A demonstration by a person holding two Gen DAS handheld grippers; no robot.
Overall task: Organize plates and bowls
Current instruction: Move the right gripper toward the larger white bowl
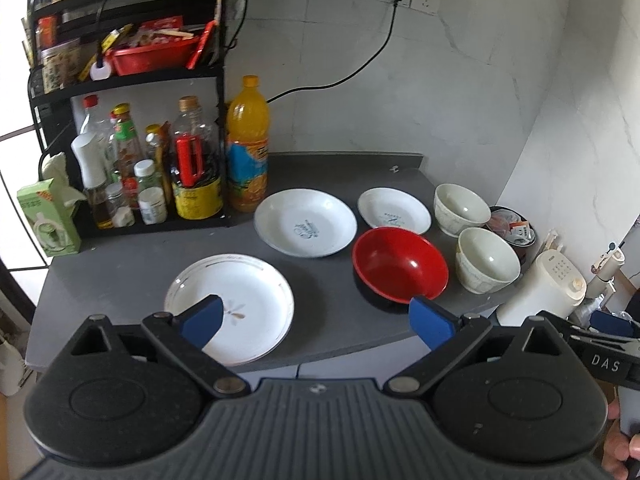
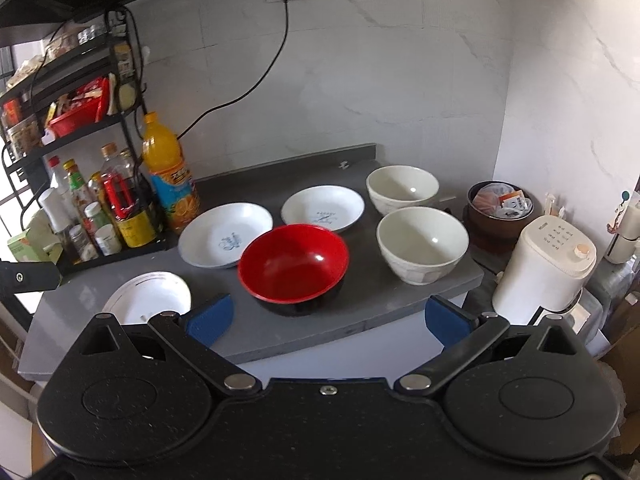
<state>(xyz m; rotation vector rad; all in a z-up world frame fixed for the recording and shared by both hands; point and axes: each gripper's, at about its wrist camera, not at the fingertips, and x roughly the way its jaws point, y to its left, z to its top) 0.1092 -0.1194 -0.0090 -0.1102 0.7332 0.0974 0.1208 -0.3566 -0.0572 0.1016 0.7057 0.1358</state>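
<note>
Right wrist view: three plates (image 2: 323,207), three bowls (image 2: 294,263), perhaps all separate; both grippers' jaws wide.

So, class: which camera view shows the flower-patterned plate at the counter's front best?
The left wrist view: the flower-patterned plate shows nearly whole, only its near-left part hidden by a blue gripper finger. In the right wrist view it is smaller, and the gripper body hides its near half.
</note>
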